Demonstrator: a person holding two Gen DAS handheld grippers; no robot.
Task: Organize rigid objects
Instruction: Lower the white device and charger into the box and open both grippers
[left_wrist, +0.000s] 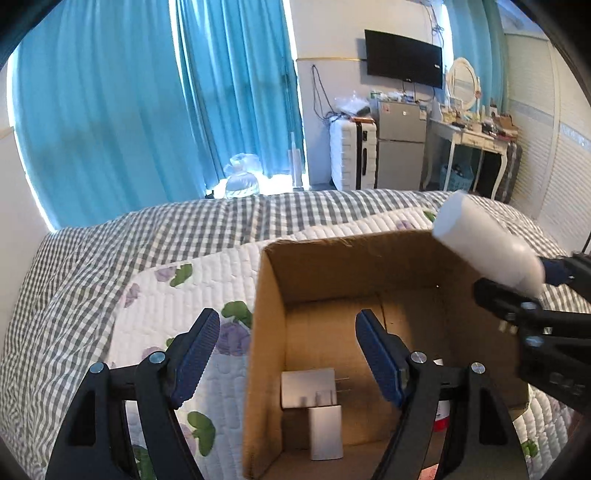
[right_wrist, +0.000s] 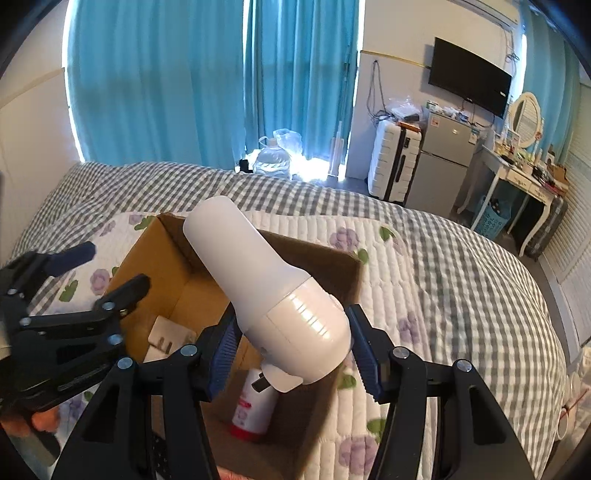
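Right gripper (right_wrist: 290, 345) clamps white plastic hair dryer (right_wrist: 269, 288) above open brown cardboard box (right_wrist: 177, 291), likely for dropping in; left gripper (left_wrist: 288, 354) gapes empty, straddling box wall.

One cardboard box (right_wrist: 343, 269) sits on one bed (right_wrist: 461, 266), and inside it lie two white chargers (left_wrist: 308, 387) and one red-and-white bottle (right_wrist: 255, 406). One white hair dryer (right_wrist: 269, 291) is above the box. Around the room are one television (left_wrist: 404, 59), one white suitcase (left_wrist: 351, 155), one small fridge (left_wrist: 400, 144), one oval mirror (left_wrist: 461, 83) and one water jug (left_wrist: 242, 182).
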